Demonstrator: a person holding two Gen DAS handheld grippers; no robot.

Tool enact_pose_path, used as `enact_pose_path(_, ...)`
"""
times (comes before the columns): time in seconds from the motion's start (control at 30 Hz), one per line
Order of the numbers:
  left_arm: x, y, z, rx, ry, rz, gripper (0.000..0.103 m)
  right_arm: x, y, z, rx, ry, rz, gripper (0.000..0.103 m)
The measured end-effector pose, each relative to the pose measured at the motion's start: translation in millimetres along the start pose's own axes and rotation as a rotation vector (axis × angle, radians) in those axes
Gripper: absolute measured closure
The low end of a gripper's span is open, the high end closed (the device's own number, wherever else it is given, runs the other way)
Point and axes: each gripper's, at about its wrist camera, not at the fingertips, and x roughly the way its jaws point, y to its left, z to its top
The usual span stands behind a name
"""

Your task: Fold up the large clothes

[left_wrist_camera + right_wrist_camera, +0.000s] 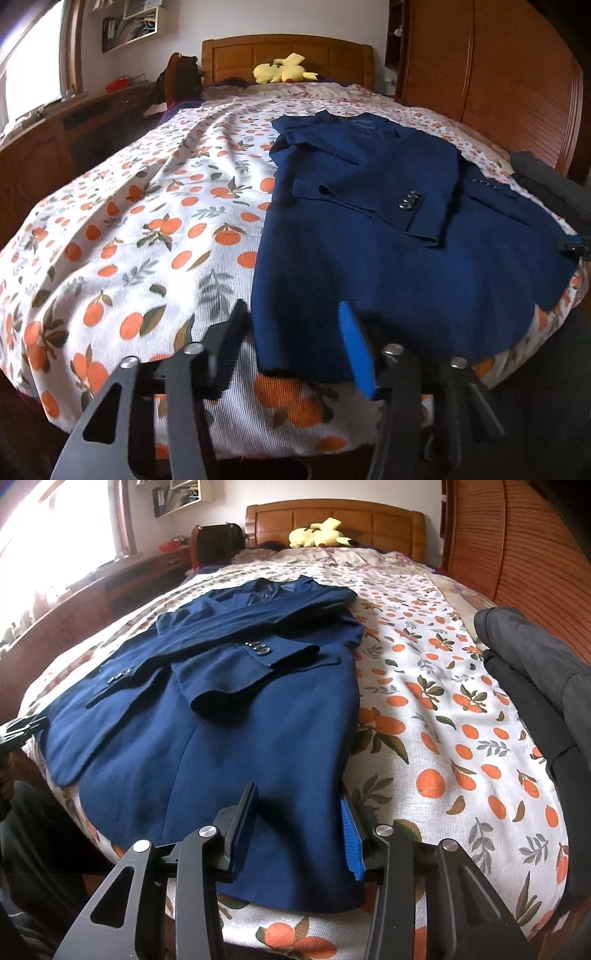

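A navy blue suit jacket [406, 229] lies flat on the bed, collar toward the headboard, both sleeves folded across its body. It also shows in the right wrist view [240, 701]. My left gripper [295, 314] is open, its jaws straddling the jacket's near left hem corner just above the cloth. My right gripper [299, 797] is open over the jacket's near right hem corner. Neither holds anything. The other gripper's tip [22, 727] peeks in at the left edge of the right wrist view.
The bed has an orange-print sheet [147, 221] and a wooden headboard [288, 55] with a yellow plush toy [284, 68]. Dark grey clothing [535, 672] lies at the bed's right side. A wooden wardrobe [498, 74] stands right, a desk [92, 110] left.
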Motion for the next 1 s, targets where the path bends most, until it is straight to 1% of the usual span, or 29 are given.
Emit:
enact_pose_path(0.03, -2.1, 0.5, -1.8, -0.006, -0.002, -0.006, 0.058, -0.1, 0.7, 0.4, -0.002, -0.001, 0.001, 0.065)
enact_pose_path(0.07, -2.9, 0.4, -2.4, -0.008, -0.003, -0.008, 0.064, -0.5, 1.0, 0.3, -0.004, -0.003, 0.005, 0.069)
enact_pose_path(0.1, -4.0, 0.1, -2.4, -0.007, -0.001, -0.008, 0.077, -0.8, 2.4, 1.3, -0.009, -0.003, 0.006, 0.084)
enact_pose_path(0.13, -5.6, 0.1, -1.2, -0.008, 0.001, -0.013, 0.085, -1.8, 3.2, 3.2, -0.012, -0.006, 0.004, 0.099)
enact_pose_path(0.17, -6.7, 0.0, 1.0, -0.012, 0.006, -0.023, 0.094, -4.2, 3.8, 5.6, -0.011, -0.014, 0.005, 0.099)
enact_pose_path(0.2, -7.8, -1.6, 5.8, -0.010, 0.022, -0.022, 0.097, -9.2, 3.8, 9.8, -0.004, -0.034, 0.026, 0.100)
enact_pose_path(0.23, -10.2, -3.4, 9.1, -0.005, 0.019, -0.021, 0.098, -14.7, 4.5, 15.0, -0.002, -0.054, 0.045, 0.100)
enact_pose_path(0.33, -30.7, -8.7, 28.7, -0.015, -0.037, -0.057, 0.099, -37.7, 8.0, 35.9, -0.005, -0.135, 0.074, 0.101)
enact_pose_path(0.43, -69.0, -19.9, 61.3, -0.011, -0.139, -0.078, 0.099, -64.8, 14.1, 63.2, -0.009, -0.223, 0.106, 0.101)
enact_pose_path(0.57, -119.5, -41.6, 111.6, 0.010, -0.261, -0.102, 0.100, -102.7, 29.8, 101.6, -0.049, -0.332, 0.101, 0.101)
enact_pose_path(0.6, -135.9, -48.2, 126.9, 0.019, -0.300, -0.105, 0.100, -117.8, 34.3, 112.6, -0.060, -0.372, 0.102, 0.101)
enact_pose_path(0.7, -174.5, -62.6, 160.2, 0.029, -0.381, -0.099, 0.100, -153.6, 39.5, 131.2, -0.071, -0.458, 0.100, 0.101)
enact_pose_path(0.83, -221.1, -77.0, 193.1, 0.041, -0.469, -0.097, 0.100, -203.8, 39.8, 141.5, -0.091, -0.550, 0.098, 0.102)
enact_pose_path(1.0, -280.3, -94.9, 216.0, 0.065, -0.572, -0.093, 0.100, -263.5, 33.9, 135.9, -0.110, -0.646, 0.084, 0.102)
